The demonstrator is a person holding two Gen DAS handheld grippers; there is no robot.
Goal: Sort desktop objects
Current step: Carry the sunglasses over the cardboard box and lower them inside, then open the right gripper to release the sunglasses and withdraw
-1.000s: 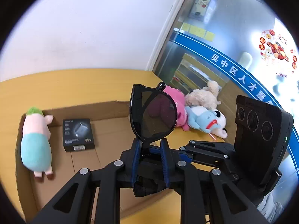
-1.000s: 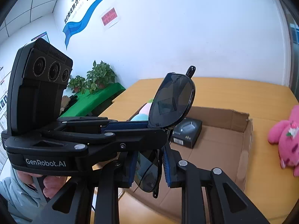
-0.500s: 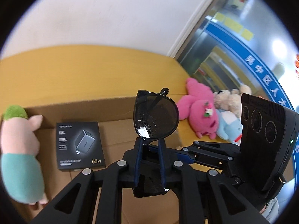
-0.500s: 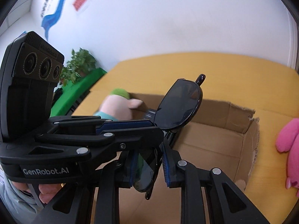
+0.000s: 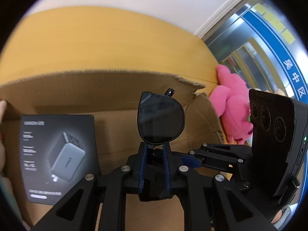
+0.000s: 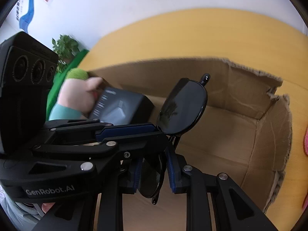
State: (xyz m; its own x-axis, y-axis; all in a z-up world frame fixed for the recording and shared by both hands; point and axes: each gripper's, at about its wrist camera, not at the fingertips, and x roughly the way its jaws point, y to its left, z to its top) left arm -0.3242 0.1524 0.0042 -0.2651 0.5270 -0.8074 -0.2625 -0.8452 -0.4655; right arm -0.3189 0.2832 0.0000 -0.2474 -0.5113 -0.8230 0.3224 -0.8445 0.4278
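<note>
I am seeing the black sunglasses (image 5: 160, 121) standing folded, one lens up, over the open cardboard box (image 5: 107, 88), where a black charger package (image 5: 57, 154) is lying flat beside a pig plush (image 6: 77, 96).

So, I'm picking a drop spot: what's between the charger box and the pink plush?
In the left wrist view: the held sunglasses over bare carton floor, then its torn side wall, between the charger box and the pink plush outside it.
</note>
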